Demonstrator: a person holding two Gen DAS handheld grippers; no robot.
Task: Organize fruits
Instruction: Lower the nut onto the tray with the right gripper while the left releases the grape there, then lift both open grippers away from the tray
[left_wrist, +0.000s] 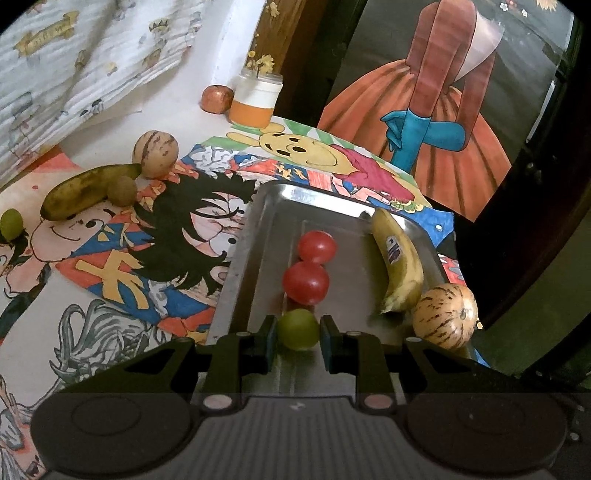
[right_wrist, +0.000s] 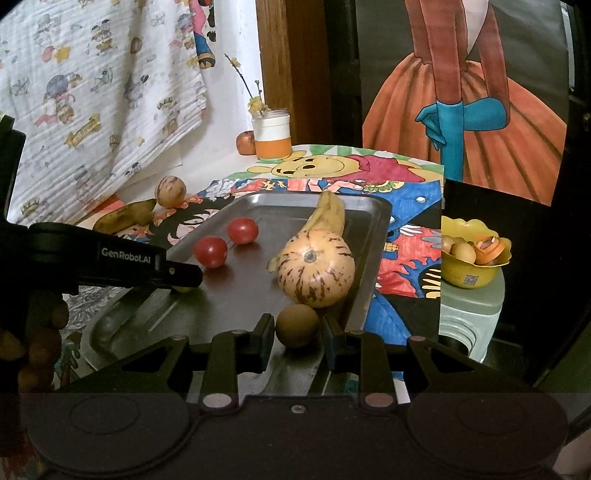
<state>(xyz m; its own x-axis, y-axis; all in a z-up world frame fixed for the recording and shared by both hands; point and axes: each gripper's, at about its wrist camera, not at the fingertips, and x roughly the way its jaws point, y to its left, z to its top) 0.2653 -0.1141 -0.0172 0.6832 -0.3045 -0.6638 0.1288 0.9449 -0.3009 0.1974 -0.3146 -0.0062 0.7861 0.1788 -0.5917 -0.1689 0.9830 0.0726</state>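
Observation:
A steel tray (left_wrist: 266, 221) (right_wrist: 369, 236) holds two red tomatoes (left_wrist: 306, 282) (right_wrist: 210, 251), a yellow banana (left_wrist: 399, 266) (right_wrist: 330, 216) and a striped melon (left_wrist: 445, 317) (right_wrist: 316, 269). My left gripper (left_wrist: 298, 328) is shut on a green grape (left_wrist: 298, 329) over the tray's near end, in line with the tomatoes. My right gripper (right_wrist: 297, 325) is shut on a small brown round fruit (right_wrist: 297, 325) over the tray, just in front of the melon. The left gripper (right_wrist: 181, 278) also shows in the right wrist view.
On the cartoon-printed cloth left of the tray lie a dark banana (left_wrist: 85, 192), a small brown fruit (left_wrist: 122, 190), a striped melon (left_wrist: 155, 153) and a green grape (left_wrist: 11, 221). An orange jar (left_wrist: 256, 99) and an orange fruit (left_wrist: 217, 99) stand behind. A yellow bowl (right_wrist: 474, 254) sits right on a stool.

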